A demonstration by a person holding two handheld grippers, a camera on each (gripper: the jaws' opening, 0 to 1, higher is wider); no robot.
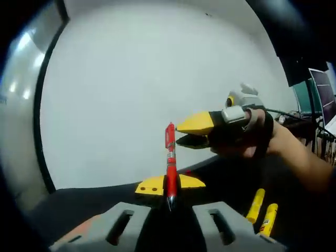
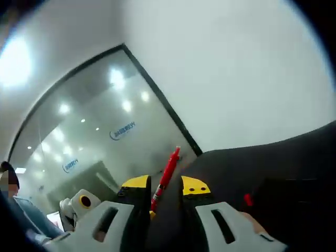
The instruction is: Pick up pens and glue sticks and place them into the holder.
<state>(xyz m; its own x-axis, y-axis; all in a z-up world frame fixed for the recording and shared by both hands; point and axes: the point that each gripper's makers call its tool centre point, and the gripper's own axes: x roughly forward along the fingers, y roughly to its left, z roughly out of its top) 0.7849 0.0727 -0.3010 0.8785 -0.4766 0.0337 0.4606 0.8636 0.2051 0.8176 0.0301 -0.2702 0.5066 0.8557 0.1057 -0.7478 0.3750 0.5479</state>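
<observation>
1. The red pen (image 1: 170, 160) stands upright, pinched between the yellow-tipped jaws of your left gripper (image 1: 170, 185), its clip end up against the pale wall (image 1: 147, 84).
2. In the right gripper view the red pen (image 2: 166, 177) sits in the gap between the jaws of your right gripper (image 2: 165, 188); whether those jaws press on it I cannot tell. In the left gripper view the right gripper (image 1: 190, 131) comes in beside the pen's top with its jaws a little apart, your hand (image 1: 252, 142) behind it.
3. The step in hand looks like a hand-over or a regrip of the pen in the air, above the dark table (image 1: 220, 178).
4. Two yellow glue sticks (image 1: 262, 212) lie on the table near the lower right, not yet picked up.
5. The next move calls for one firm hold before the other lets go, then carrying the pen to the holder.
6. Blue lettering shows on the glass partition (image 2: 105, 142), too blurred to read; no writing on the pen is legible.
</observation>
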